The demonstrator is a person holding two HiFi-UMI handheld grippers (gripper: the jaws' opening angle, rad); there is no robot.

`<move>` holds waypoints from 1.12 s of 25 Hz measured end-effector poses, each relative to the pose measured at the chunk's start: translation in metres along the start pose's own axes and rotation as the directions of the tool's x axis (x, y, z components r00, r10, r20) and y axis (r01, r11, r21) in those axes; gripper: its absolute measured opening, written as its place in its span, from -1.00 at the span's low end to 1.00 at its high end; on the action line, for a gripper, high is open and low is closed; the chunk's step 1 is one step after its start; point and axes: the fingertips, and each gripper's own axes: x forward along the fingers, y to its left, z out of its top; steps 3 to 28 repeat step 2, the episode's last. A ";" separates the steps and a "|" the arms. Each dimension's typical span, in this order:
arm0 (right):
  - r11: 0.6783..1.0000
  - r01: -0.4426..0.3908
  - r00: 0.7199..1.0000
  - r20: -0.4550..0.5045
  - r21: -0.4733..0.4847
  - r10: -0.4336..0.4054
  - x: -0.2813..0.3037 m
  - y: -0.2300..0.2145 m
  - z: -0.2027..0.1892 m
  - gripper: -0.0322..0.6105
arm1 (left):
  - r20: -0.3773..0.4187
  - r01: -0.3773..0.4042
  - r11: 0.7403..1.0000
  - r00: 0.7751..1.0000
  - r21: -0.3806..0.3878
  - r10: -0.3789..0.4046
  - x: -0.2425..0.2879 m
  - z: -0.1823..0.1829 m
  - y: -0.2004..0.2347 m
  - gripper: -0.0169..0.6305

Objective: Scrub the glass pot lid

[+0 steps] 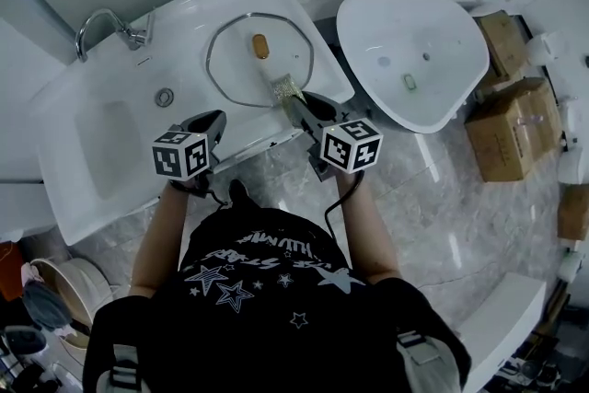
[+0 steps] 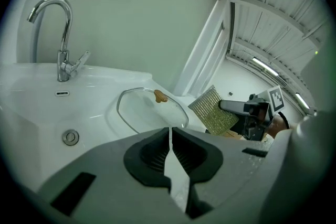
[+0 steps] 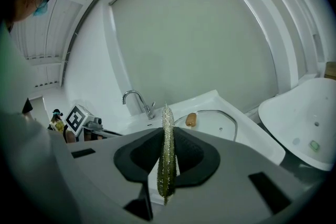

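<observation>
Lid [image 1: 260, 62] — beyond scourer [image 1: 285, 89] in right gripper [image 1: 294, 103] jaws

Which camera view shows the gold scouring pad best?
The left gripper view: it shows the scouring pad face-on, held by the right gripper. The right gripper view shows only its thin edge between the jaws; the head view shows it small, by the glass pot lid.
</observation>
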 end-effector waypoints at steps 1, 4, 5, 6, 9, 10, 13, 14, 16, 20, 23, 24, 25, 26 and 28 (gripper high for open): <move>1.000 -0.001 1.000 0.001 0.002 0.001 -0.004 0.001 -0.001 -0.70 | 0.002 -0.002 1.000 1.000 0.003 0.002 -0.001 0.000 -0.003 -0.87; 1.000 -0.002 1.000 0.002 0.005 0.002 -0.007 0.002 -0.002 -0.70 | 0.004 -0.003 1.000 1.000 0.004 0.003 -0.002 0.001 -0.006 -0.87; 1.000 -0.002 1.000 0.002 0.005 0.002 -0.007 0.002 -0.002 -0.70 | 0.004 -0.003 1.000 1.000 0.004 0.003 -0.002 0.001 -0.006 -0.87; 1.000 -0.002 1.000 0.002 0.005 0.002 -0.007 0.002 -0.002 -0.70 | 0.004 -0.003 1.000 1.000 0.004 0.003 -0.002 0.001 -0.006 -0.87; 1.000 -0.002 1.000 0.002 0.005 0.002 -0.007 0.002 -0.002 -0.70 | 0.004 -0.003 1.000 1.000 0.004 0.003 -0.002 0.001 -0.006 -0.87; 1.000 -0.002 1.000 0.002 0.005 0.002 -0.007 0.002 -0.002 -0.70 | 0.004 -0.003 1.000 1.000 0.004 0.003 -0.002 0.001 -0.006 -0.87; 1.000 -0.002 1.000 0.002 0.005 0.002 -0.007 0.002 -0.002 -0.70 | 0.004 -0.003 1.000 1.000 0.004 0.003 -0.002 0.001 -0.006 -0.87; 1.000 -0.002 1.000 0.002 0.005 0.002 -0.007 0.002 -0.002 -0.70 | 0.004 -0.003 1.000 1.000 0.004 0.003 -0.002 0.001 -0.006 -0.87; 1.000 -0.002 1.000 0.002 0.005 0.002 -0.007 0.002 -0.002 -0.70 | 0.004 -0.003 1.000 1.000 0.004 0.003 -0.002 0.001 -0.006 -0.87; 1.000 -0.002 1.000 0.002 0.005 0.002 -0.007 0.002 -0.002 -0.70 | 0.004 -0.003 1.000 1.000 0.004 0.003 -0.002 0.001 -0.006 -0.87; 1.000 -0.002 1.000 0.002 0.005 0.002 -0.007 0.002 -0.002 -0.70 | 0.004 -0.003 1.000 1.000 0.004 0.003 -0.002 0.001 -0.006 -0.87; 1.000 -0.002 1.000 0.002 0.005 0.002 -0.007 0.002 -0.002 -0.70 | 0.004 -0.003 1.000 1.000 0.004 0.003 -0.002 0.001 -0.006 -0.87; 1.000 -0.002 1.000 0.002 0.005 0.002 -0.007 0.002 -0.002 -0.70 | 0.004 -0.003 1.000 1.000 0.004 0.003 -0.002 0.001 -0.006 -0.87; 1.000 -0.002 1.000 0.002 0.005 0.002 -0.007 0.002 -0.002 -0.70 | 0.004 -0.003 1.000 1.000 0.004 0.003 -0.002 0.001 -0.006 -0.87; 1.000 -0.002 1.000 0.002 0.005 0.002 -0.007 0.002 -0.002 -0.70 | 0.004 -0.003 1.000 1.000 0.004 0.003 -0.002 0.001 -0.006 -0.87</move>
